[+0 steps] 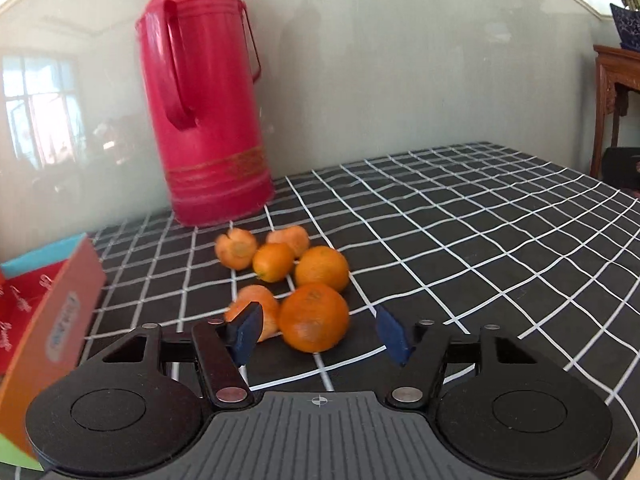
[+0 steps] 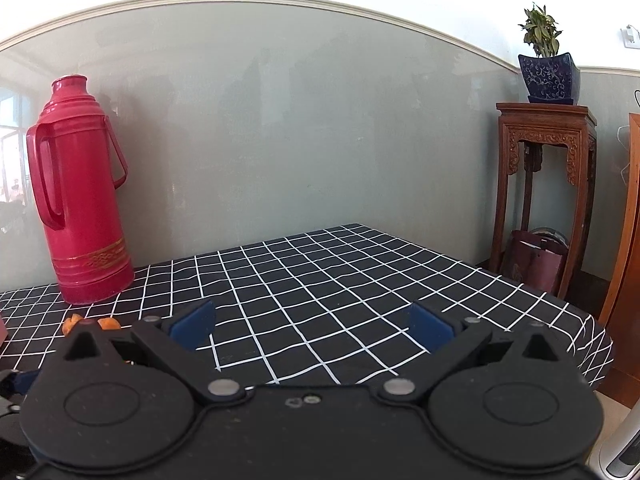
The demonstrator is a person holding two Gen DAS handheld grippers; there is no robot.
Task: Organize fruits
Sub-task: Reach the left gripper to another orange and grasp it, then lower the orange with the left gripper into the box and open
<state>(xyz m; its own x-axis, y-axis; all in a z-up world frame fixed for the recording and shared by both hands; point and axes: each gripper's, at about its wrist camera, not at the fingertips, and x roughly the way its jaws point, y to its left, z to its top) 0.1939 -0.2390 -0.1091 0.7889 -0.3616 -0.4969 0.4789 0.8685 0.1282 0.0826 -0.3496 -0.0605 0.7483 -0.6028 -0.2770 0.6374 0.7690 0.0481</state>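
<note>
left wrist view: left gripper (image 1: 320, 330) jaws apart, nothing clamped; nearest orange (image 1: 314, 317) sits between the blue pads (image 1: 249, 328), dead ahead, no visible contact.
cluster: other oranges (image 1: 280, 258) just beyond on the checked tablecloth (image 1: 480, 220), near red thermos (image 1: 208, 112); coloured box (image 1: 60, 312) at left.
axis: round fruit, no long axis.
right wrist view: right gripper (image 2: 316, 330) spread wide, empty, over bare cloth; fruit barely visible far left (image 2: 108, 323).
nearer: left.
</note>
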